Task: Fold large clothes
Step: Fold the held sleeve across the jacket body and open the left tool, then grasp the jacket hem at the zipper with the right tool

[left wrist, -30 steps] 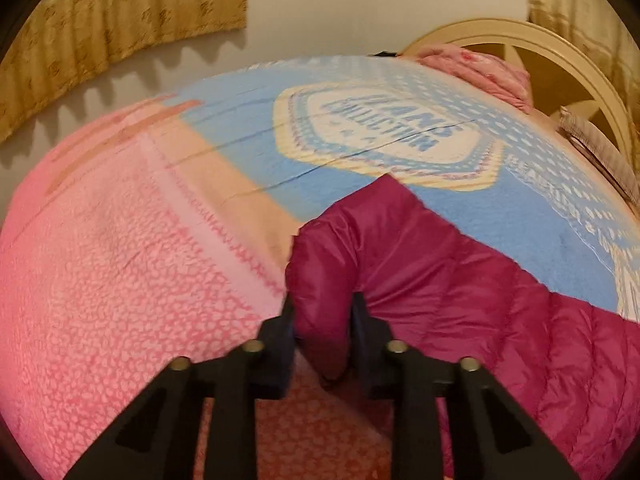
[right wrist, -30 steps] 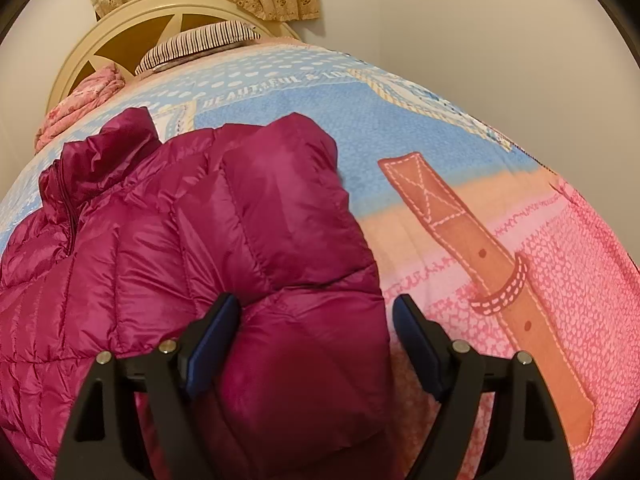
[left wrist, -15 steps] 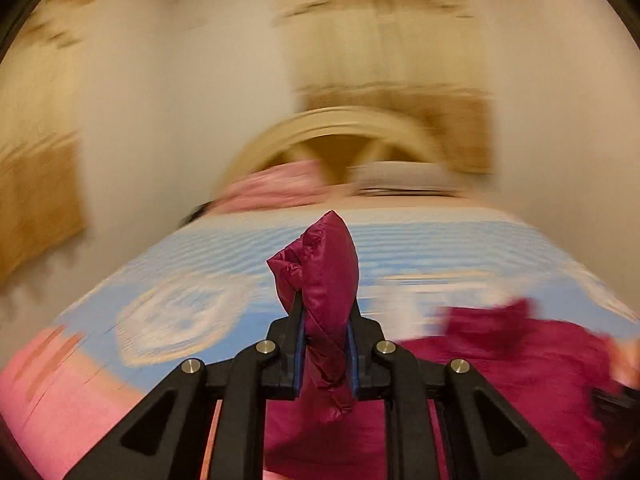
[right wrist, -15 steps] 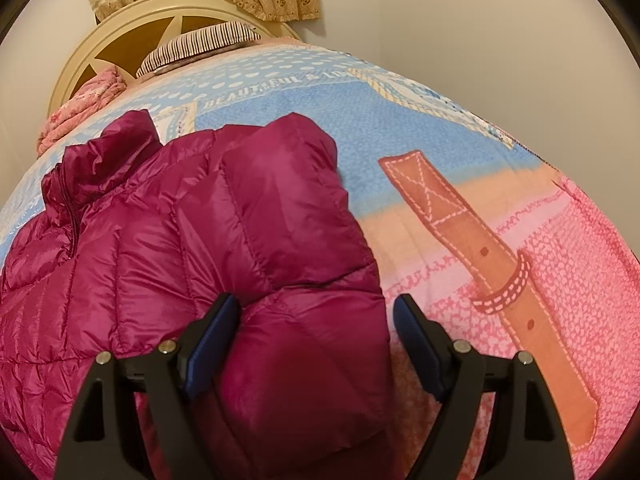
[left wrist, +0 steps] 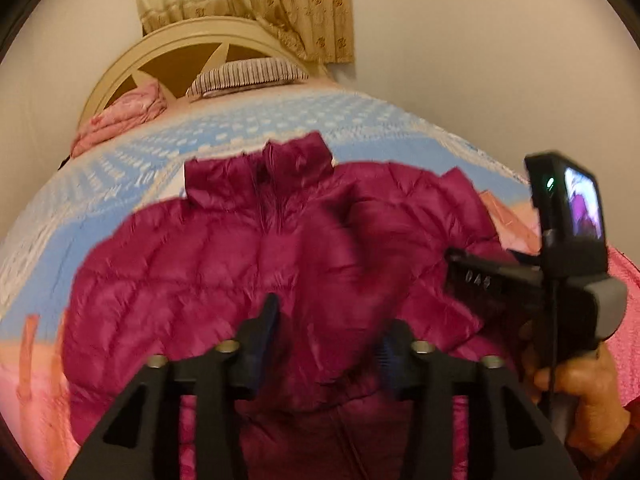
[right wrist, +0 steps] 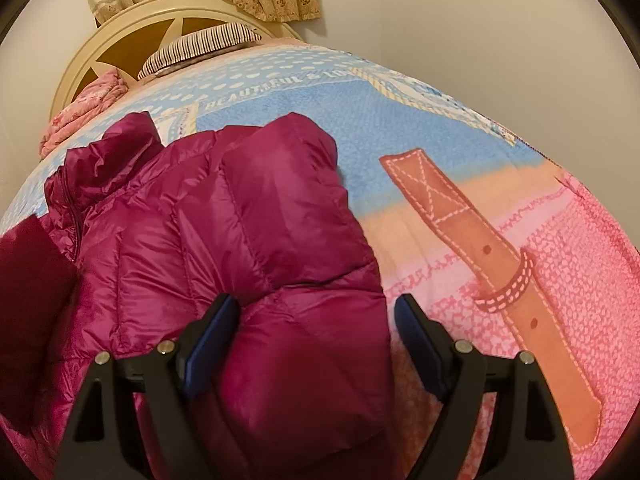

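Note:
A magenta puffer jacket (left wrist: 224,264) lies front up on the bed, collar toward the headboard. My left gripper (left wrist: 330,332) hovers over its middle and its jaws are opening. The blurred left sleeve (left wrist: 340,288) lies loose between them across the chest, and the pads do not press on it. My right gripper (right wrist: 316,320) stands open low over the jacket (right wrist: 200,232). The folded-in right sleeve (right wrist: 304,344) lies between its fingers, untouched. In the left wrist view a hand (left wrist: 580,396) holds the right tool's camera block (left wrist: 568,220) at the jacket's right edge.
The jacket rests on a blue, peach and pink printed bedspread (right wrist: 460,128). A striped pillow (left wrist: 248,76) and a folded pink blanket (left wrist: 124,116) lie against the cream headboard (left wrist: 116,80). A wall runs close along the bed's right side.
The left gripper carried the pinched sleeve up from the bed's left side and over the jacket's chest, then its jaws parted off it. The right gripper has stayed still and open.

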`<state>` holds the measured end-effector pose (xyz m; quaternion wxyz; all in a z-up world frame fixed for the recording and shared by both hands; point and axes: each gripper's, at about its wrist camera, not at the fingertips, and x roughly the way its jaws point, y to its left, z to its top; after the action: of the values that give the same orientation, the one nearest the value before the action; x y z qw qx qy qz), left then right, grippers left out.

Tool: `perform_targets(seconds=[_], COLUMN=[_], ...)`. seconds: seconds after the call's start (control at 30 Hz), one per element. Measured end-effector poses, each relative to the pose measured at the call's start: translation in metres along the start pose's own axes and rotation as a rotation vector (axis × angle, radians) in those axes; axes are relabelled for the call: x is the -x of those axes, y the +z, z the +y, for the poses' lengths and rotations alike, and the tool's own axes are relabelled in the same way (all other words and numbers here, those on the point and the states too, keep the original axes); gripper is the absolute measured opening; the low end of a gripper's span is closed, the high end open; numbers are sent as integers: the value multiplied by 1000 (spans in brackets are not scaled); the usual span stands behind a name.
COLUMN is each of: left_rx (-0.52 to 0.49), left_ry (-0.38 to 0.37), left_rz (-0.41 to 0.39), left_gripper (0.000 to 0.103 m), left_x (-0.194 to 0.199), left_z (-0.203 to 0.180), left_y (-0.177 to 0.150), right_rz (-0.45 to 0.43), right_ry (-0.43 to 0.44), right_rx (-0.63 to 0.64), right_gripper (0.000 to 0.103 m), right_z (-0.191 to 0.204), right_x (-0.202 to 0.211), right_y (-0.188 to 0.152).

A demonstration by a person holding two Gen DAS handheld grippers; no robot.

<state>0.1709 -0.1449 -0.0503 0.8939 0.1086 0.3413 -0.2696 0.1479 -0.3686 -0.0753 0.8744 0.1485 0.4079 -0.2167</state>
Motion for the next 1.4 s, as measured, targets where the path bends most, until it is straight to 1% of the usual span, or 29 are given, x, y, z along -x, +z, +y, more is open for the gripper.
perform_targets(seconds=[0.03, 0.07, 0.17, 0.33, 0.5, 0.63, 0.77, 0.9, 0.97, 1.0, 1.03, 1.07, 1.1, 1.17, 1.23, 1.33, 1.4], left_rx=[0, -4, -19, -27, -17, -21, -47, 0, 57, 95, 139, 177, 197, 232, 244, 248, 232], left_ry=[15, 30, 53, 62, 69, 68, 73, 73, 95, 103, 110, 119, 127, 164, 218, 291, 385], left_rz=[-3, -5, 1, 8, 25, 41, 66, 86, 87, 85, 79, 71, 65, 53, 51, 88, 106], left_gripper=[62, 64, 65, 66, 67, 68, 70, 71, 71, 71, 71, 71, 71, 71, 71, 71, 71], left_x=[0, 0, 0, -7, -10, -3, 10, 26, 34, 38, 42, 43, 43, 38, 23, -8, -25], left_z=[-1, -4, -5, -13, -12, -10, -4, 22, 45, 60, 77, 92, 102, 121, 135, 146, 150], left_y=[-4, -5, -12, -16, -18, -23, -39, -50, -47, -43, -37, -31, -27, -14, -1, 11, 13], right_rz=[0, 0, 0, 0, -1, -1, 0, -2, -7, -13, -31, -55, -100, -182, -199, -165, -87], right_ry=[0, 0, 0, -2, -6, -8, -6, -4, 0, 18, 47, 59, 67, 89, 150, 200, 253], right_rx=[0, 0, -1, 1, 5, 6, 5, 2, -4, -11, -25, -38, -51, -49, 11, 106, 105], right_gripper=[84, 84, 85, 85, 85, 85, 85, 85, 85, 85, 84, 84, 84, 84, 84, 84, 84], right_z=[0, 0, 0, 0, 1, 1, 1, 0, -1, -2, -5, -8, -11, -10, 5, 33, 50], right_x=[0, 0, 0, -1, -1, -1, -1, 0, 2, 5, 13, 22, 36, 65, 84, 90, 78], right_y=[0, 0, 0, 0, 0, 0, 0, 0, 0, 0, 1, 2, 2, 1, 1, 1, 1])
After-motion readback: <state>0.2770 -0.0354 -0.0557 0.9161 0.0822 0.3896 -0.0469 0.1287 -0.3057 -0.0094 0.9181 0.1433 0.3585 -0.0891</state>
